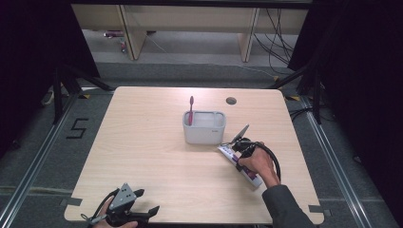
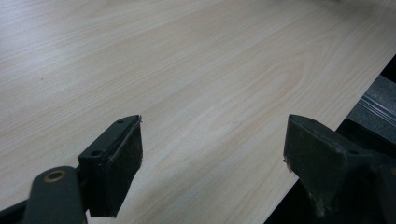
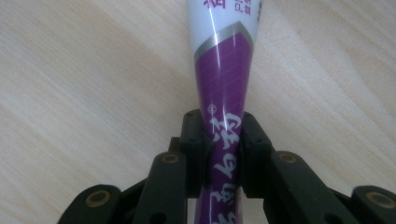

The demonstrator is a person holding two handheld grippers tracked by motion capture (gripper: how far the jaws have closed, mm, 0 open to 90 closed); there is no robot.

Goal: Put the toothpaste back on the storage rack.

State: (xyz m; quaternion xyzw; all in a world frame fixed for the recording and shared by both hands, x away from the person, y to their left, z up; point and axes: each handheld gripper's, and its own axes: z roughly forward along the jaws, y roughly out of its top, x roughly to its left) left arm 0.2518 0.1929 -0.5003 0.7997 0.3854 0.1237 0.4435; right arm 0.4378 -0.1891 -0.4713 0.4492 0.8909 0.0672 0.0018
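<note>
A white and purple toothpaste tube (image 1: 252,178) (image 3: 224,56) lies flat on the wooden table (image 1: 157,156), right of centre. My right gripper (image 1: 236,153) (image 3: 223,126) is shut on its purple part, both pads pressing its sides. A grey holder (image 1: 204,135) stands just behind and to the left of that hand, with a pink toothbrush (image 1: 191,109) upright in its left compartment. Low over the table's front left corner, my left gripper (image 1: 148,201) (image 2: 212,140) is open with bare wood between its jaws.
A round cable hole (image 1: 231,100) sits near the table's far edge. In the left gripper view the table edge (image 2: 327,126) runs close beside the right jaw. Dark stands and cables (image 1: 280,33) lie on the floor beyond the table.
</note>
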